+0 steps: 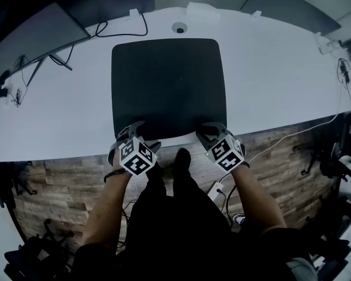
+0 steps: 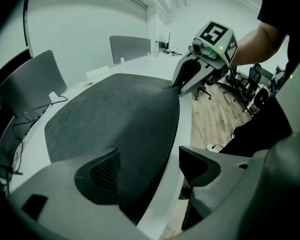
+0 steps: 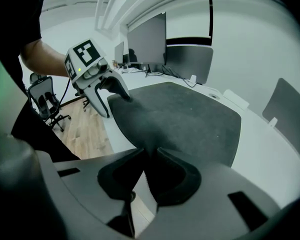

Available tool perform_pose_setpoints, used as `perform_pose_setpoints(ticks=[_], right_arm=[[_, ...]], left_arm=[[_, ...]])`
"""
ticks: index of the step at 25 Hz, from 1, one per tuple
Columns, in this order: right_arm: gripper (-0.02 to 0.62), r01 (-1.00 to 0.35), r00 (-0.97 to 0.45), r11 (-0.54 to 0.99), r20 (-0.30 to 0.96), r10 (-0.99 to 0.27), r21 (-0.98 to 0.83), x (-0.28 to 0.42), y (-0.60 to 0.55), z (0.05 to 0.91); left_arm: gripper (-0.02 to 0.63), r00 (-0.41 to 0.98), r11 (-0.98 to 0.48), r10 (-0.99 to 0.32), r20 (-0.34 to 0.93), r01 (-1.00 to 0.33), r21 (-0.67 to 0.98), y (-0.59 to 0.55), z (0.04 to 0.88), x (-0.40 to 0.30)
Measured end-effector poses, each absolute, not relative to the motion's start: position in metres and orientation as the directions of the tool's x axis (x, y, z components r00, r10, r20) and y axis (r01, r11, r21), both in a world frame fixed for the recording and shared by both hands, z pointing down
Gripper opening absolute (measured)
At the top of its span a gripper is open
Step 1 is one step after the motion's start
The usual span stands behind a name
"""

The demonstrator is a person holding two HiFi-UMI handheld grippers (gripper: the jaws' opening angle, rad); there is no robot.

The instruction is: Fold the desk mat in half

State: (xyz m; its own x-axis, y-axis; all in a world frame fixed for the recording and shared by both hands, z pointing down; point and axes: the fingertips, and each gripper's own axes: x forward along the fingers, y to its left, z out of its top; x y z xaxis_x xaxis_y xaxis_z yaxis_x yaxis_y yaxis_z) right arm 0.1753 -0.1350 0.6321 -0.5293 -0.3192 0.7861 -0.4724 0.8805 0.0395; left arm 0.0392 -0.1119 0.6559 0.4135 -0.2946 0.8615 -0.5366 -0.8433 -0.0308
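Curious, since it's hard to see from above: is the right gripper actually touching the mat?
Touching. The right gripper view shows the right gripper, jaws pinched on the desk mat.

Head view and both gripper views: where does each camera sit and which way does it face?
Head view: on the person's head, facing steeply down at the desk mat; both forearms, left gripper and right gripper show at its near edge.
Left gripper view: on the left gripper, facing along that edge toward the right gripper; own jaws apart around the edge.
Right gripper view: on the right gripper, facing the left gripper; own jaws pinching the edge.
Shared: both gripper views show the desk mat and the opposite gripper.
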Motion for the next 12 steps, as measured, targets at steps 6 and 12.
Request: perform_pose_setpoints(ticks=[6,12], right_arm=[[0.052,-0.517,-0.575,0.856,0.733,-0.364,0.02,0.164,-0.147,0.586],[0.044,-0.518,-0.573,0.855,0.724,-0.383,0.042,0.157,-0.155,0.551]], left_arm=[[0.351,0.446,-0.851,-0.342,0.827,-0.52,-0.071,-0.119,0.644,0.066],[0.35,0.409,-0.813,-0.453,0.792,-0.555,-0.178,-0.137,0.629,0.05]])
